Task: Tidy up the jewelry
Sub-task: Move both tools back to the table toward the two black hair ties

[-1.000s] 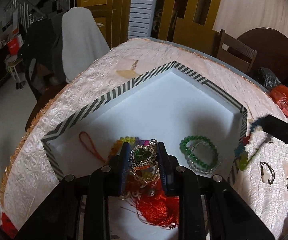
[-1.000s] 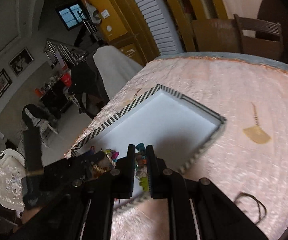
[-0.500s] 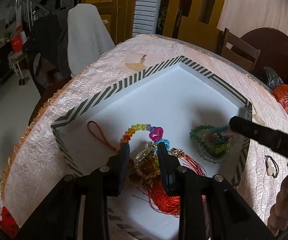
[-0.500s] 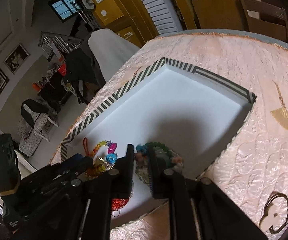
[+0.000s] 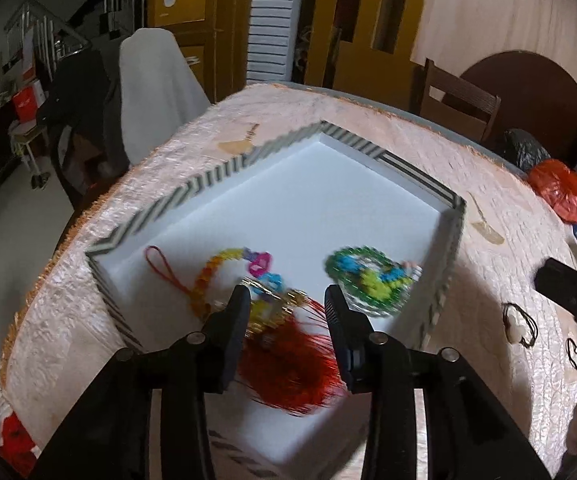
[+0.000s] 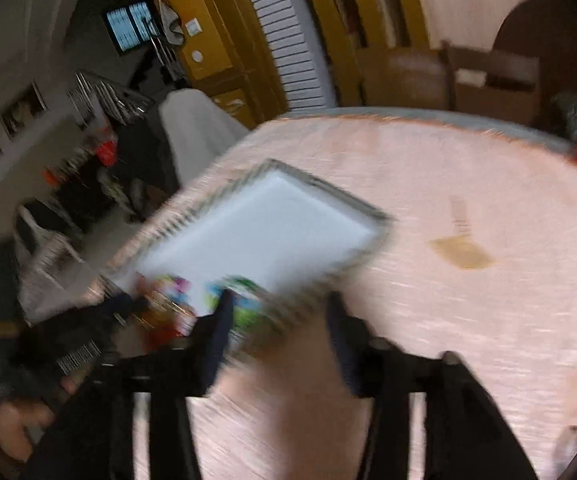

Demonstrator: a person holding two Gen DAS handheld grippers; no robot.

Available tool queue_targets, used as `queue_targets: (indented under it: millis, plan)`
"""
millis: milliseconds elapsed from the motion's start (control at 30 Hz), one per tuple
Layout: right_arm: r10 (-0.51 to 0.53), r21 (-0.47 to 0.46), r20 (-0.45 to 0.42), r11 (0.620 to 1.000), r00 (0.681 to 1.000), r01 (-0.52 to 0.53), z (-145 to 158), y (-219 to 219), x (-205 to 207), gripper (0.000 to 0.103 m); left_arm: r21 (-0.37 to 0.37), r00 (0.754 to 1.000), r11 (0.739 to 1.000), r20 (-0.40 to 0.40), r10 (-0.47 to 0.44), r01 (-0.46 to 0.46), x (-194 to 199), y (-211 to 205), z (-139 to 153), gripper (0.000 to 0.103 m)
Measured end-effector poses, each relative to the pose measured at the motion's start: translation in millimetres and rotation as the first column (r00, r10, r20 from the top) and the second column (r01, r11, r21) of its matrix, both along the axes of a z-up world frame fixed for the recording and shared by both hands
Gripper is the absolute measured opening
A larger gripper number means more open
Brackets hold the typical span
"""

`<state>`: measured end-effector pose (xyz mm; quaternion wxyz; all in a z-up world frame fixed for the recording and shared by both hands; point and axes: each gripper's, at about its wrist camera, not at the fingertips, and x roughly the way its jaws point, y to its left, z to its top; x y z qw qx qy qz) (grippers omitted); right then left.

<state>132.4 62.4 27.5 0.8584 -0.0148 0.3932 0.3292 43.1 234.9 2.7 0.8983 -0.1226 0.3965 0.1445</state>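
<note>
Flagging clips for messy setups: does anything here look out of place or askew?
Mostly tidy. Two black cord pendants and two fan-shaped charms lie on the pink tablecloth, outside the striped tray. Inside, the red tassel and bead bracelets lie bunched at the near end.

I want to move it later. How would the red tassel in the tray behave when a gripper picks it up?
The red tassel would probably go limp: its thin threads fan out loosely on the tray. It likely weighs little. Gold ornaments seem tangled with it and may come along.

table (image 5: 368, 128), pink cloth | on it: striped tray (image 5: 192, 190), fan pendants (image 5: 235, 145), black cords (image 5: 522, 326)
</note>
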Motion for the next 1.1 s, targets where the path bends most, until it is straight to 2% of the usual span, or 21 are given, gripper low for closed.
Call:
queue_targets:
  millis: [67,100,133,167,200,233,300,367,500,633,767,833,967,1033,1100]
  plan:
    - [-0.026,-0.067,0.068,0.997,0.997,0.03,2,-32,-12,0.061,0.014,0.999,0.999,-0.004,-0.039,0.039,2,-18,-1,0.05]
    - [-0.044,-0.077,0.088,0.996,0.995,0.051,4,-48,-16,0.066,0.032,0.997,0.997,-0.007,-0.073,0.073,4,-31,-2,0.05]
    - [-0.078,-0.089,0.107,0.992,0.991,0.087,4,-66,-20,0.072,0.047,0.995,0.994,-0.012,-0.103,0.103,5,-43,-2,0.051]
    - [-0.13,-0.103,0.135,0.984,0.982,0.145,5,-88,-24,0.086,0.063,0.991,0.989,-0.018,-0.136,0.137,7,-58,-2,0.052]
    - [-0.163,-0.103,0.155,0.978,0.974,0.18,6,-104,-27,0.094,0.074,0.987,0.985,-0.021,-0.157,0.158,8,-66,-2,0.058]
    - [-0.208,-0.094,0.182,0.969,0.961,0.228,6,-126,-32,0.096,0.093,0.981,0.977,-0.018,-0.191,0.192,9,-82,-1,0.065]
    - [-0.288,-0.091,0.195,0.947,0.938,0.309,7,-159,-36,0.098,0.105,0.97,0.965,-0.005,-0.242,0.241,9,-103,0,0.069]
    - [-0.356,-0.117,0.227,0.914,0.907,0.388,13,-190,-40,0.098,0.092,0.954,0.95,0.003,-0.298,0.297,11,-124,1,0.07]
    - [-0.41,-0.144,0.311,0.871,0.857,0.469,23,-234,-58,0.103,0.041,0.937,0.936,0.007,-0.35,0.35,16,-147,0,0.08]
    - [-0.464,-0.118,0.245,0.857,0.851,0.501,19,-283,-65,0.103,0.032,0.927,0.927,0.03,-0.374,0.373,17,-165,-3,0.083]
    - [-0.577,-0.079,0.11,0.807,0.81,0.585,-3,-326,-59,0.103,0.087,0.914,0.912,0.023,-0.405,0.401,20,-185,-3,0.086]
    - [-0.596,-0.083,0.09,0.794,0.798,0.602,-10,-336,-58,0.103,0.071,0.906,0.904,-0.002,-0.423,0.422,27,-189,-8,0.086]
    - [-0.571,-0.112,0.086,0.808,0.816,0.578,-18,-335,-58,0.103,0.028,0.901,0.901,-0.055,-0.43,0.432,46,-195,-24,0.086]
    - [-0.534,-0.137,0.047,0.834,0.844,0.535,-25,-327,-54,0.102,0.007,0.898,0.901,-0.081,-0.432,0.434,52,-197,-33,0.086]
    - [-0.495,-0.181,0.026,0.852,0.869,0.491,-32,-315,-50,0.097,0.018,0.899,0.902,-0.093,-0.428,0.431,56,-199,-40,0.086]
